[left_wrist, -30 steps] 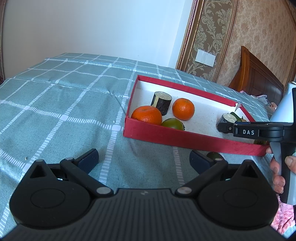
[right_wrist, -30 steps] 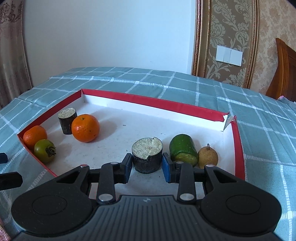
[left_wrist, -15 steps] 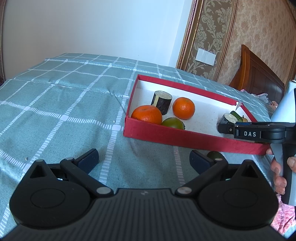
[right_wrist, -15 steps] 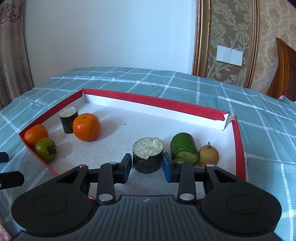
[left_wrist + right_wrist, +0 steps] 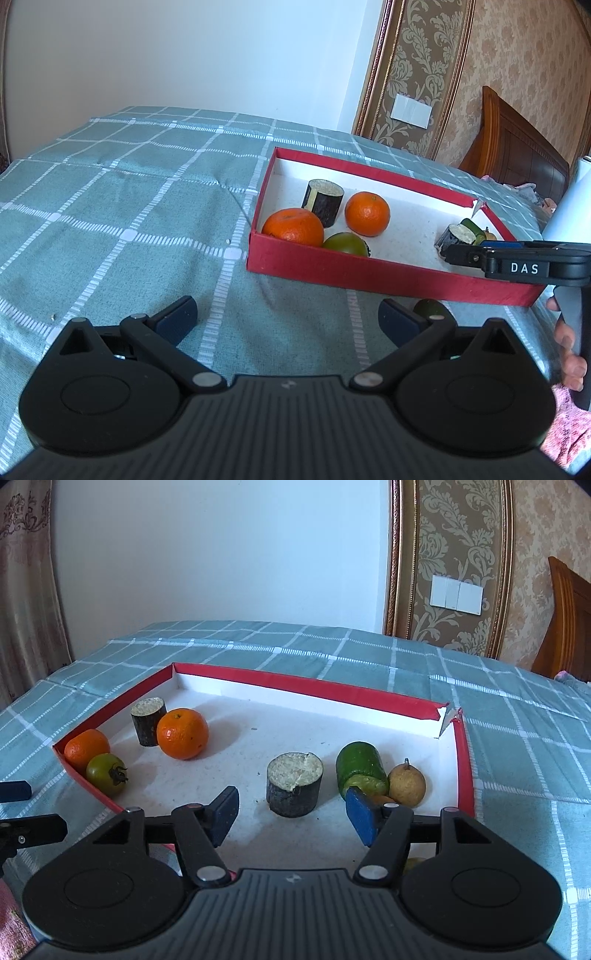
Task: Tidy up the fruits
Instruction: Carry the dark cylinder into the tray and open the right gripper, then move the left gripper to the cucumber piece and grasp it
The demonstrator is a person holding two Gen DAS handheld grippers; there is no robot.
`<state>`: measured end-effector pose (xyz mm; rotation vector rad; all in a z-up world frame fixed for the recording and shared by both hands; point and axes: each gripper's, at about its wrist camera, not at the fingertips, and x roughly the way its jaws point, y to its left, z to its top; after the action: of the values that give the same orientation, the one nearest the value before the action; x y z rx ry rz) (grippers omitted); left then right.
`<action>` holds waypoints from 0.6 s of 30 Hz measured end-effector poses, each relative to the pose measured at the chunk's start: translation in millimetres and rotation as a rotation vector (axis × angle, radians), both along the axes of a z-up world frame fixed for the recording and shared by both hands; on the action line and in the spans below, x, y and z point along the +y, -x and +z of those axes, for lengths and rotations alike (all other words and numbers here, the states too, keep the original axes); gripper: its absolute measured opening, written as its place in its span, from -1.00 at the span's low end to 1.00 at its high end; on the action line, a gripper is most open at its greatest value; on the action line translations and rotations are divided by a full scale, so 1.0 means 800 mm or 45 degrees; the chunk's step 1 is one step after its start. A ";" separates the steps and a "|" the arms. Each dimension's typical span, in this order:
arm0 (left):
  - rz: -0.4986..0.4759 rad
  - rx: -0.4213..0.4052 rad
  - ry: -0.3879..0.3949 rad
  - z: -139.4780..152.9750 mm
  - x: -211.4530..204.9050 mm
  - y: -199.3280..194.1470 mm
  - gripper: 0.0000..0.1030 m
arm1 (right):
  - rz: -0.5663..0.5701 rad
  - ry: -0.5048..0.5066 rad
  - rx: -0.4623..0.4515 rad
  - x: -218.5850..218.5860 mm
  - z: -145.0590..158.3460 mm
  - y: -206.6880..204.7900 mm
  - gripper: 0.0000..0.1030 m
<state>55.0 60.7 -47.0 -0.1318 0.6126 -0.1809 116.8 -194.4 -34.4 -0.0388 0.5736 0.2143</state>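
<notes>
We see a bed covered with a teal checked bedspread [image 5: 517,738], set against a white wall, with a patterned gold wall panel, a white wall switch [image 5: 457,596] and a wooden headboard [image 5: 517,147] to the right.

A shallow red box [image 5: 303,686] with a white floor lies on the bedspread. In its left corner we find two oranges [image 5: 182,733], a green tomato [image 5: 106,773] and a small dark-skinned cylinder [image 5: 148,716]. Near its right wall sit a green cucumber piece [image 5: 360,768] and a small pear [image 5: 407,784], touching each other.

A dark cut cylinder [image 5: 294,784] stands upright on the box floor, between the fingers of the right gripper [image 5: 293,816]. Those fingers are opening; both blue pads stand clear of it, a gap on each side.

The left gripper [image 5: 288,319] hovers over bare bedspread outside the near wall of the box, its fingers spread wide with nothing between them. A green fruit [image 5: 428,308] lies just behind its right finger, outside the box.

In the left wrist view we read "DAS" [image 5: 523,268] in white letters on the side of the right gripper, held by a hand [image 5: 569,354].
</notes>
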 end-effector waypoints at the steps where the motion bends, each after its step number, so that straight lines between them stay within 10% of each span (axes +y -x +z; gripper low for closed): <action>1: 0.000 0.000 0.001 0.000 0.000 0.000 1.00 | -0.001 -0.001 0.000 0.000 0.000 0.000 0.24; 18: 0.024 -0.048 -0.150 0.008 -0.027 0.031 1.00 | -0.069 -0.050 -0.070 -0.022 0.011 0.032 0.60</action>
<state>30.5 39.0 -40.3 -0.0205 0.5829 -0.1282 91.2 -212.2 -25.3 0.0091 0.5152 0.1715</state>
